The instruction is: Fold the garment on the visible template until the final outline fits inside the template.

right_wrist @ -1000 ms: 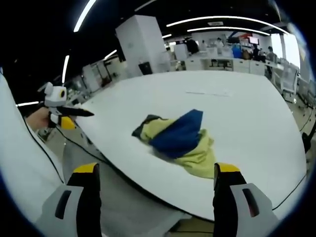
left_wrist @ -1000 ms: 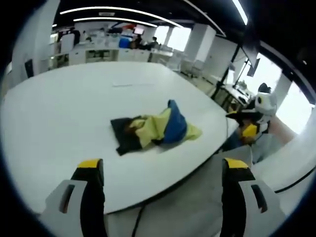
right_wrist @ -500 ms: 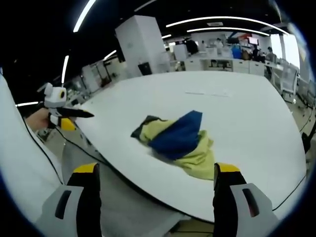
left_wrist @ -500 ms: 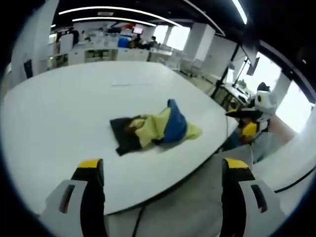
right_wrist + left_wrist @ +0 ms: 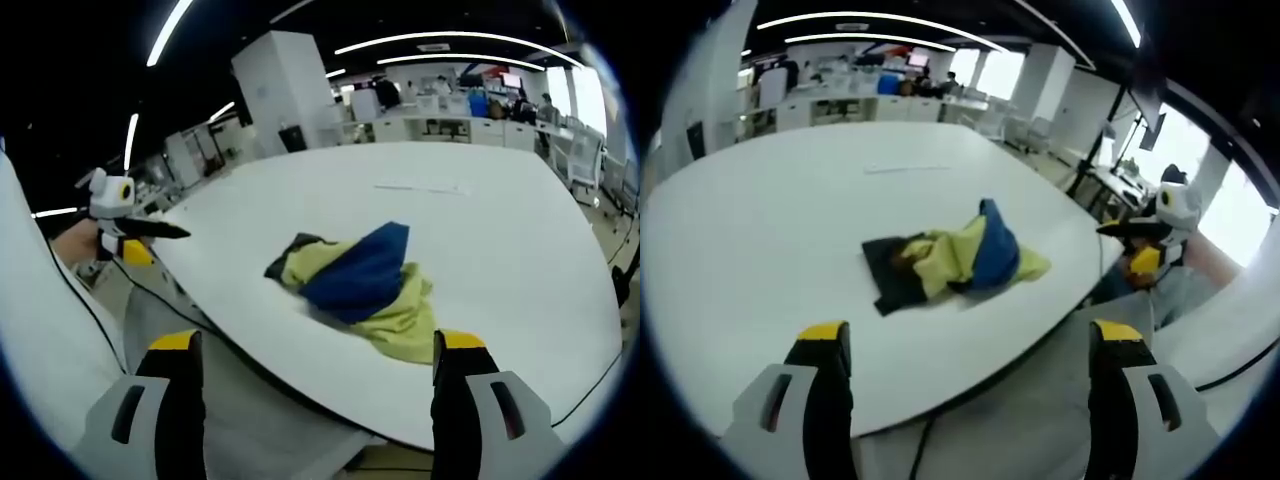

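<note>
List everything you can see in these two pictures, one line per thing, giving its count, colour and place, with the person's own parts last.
garment: one, yellow, blue and black, crumpled in a heap on the table, near its edge.
table: one, white, large and rounded, under the garment.
marks: a faint pale line on the tabletop beyond the garment; too faint to tell what it is.
desks and shelves: several, white, at the back of the room.
ceiling lights: several long white strips overhead.
left tool: one, grey with yellow tips, jaws wide apart, holding nothing, off the table's edge.
right tool: one, same colours, jaws wide apart, holding nothing.
</note>
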